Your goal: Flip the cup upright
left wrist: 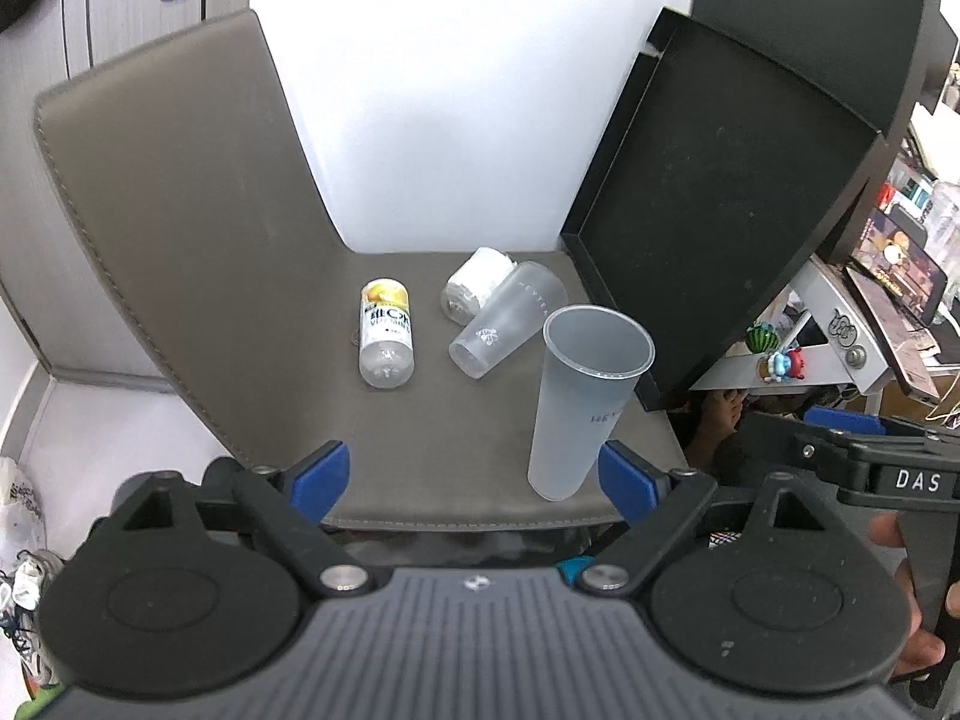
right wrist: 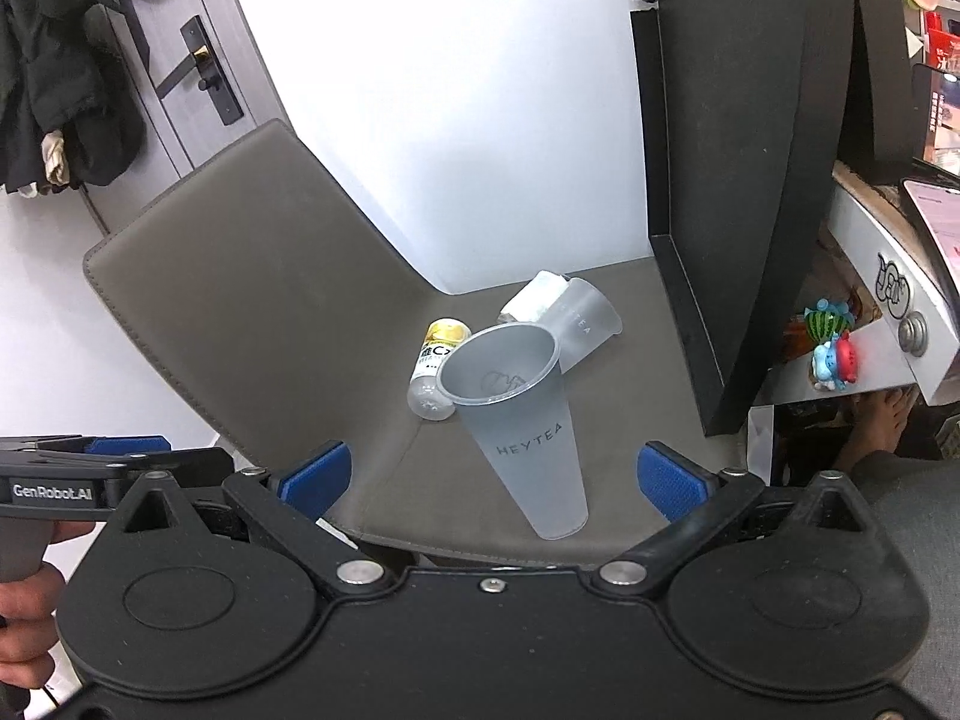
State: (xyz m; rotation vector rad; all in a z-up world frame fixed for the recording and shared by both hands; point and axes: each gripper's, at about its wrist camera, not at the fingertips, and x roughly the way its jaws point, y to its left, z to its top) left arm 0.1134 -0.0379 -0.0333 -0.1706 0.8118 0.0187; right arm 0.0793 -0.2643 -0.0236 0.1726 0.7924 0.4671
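A frosted HEYTEA cup [left wrist: 585, 402] stands upright near the front edge of the grey chair seat [left wrist: 456, 444]; it also shows in the right wrist view [right wrist: 528, 438]. A second frosted cup [left wrist: 510, 321] lies on its side behind it, mouth toward the back right [right wrist: 585, 324]. My left gripper [left wrist: 474, 474] is open, with the upright cup just inside its right blue pad [left wrist: 624, 477]. My right gripper [right wrist: 492, 474] is open, with the upright cup standing between its pads, touching neither.
A clear bottle with a yellow cap [left wrist: 387, 333] lies on the seat at the left. A white paper roll [left wrist: 477, 282] lies behind the fallen cup. A black box lid [left wrist: 708, 210] leans at the seat's right. A cluttered desk [left wrist: 840, 348] stands beyond it.
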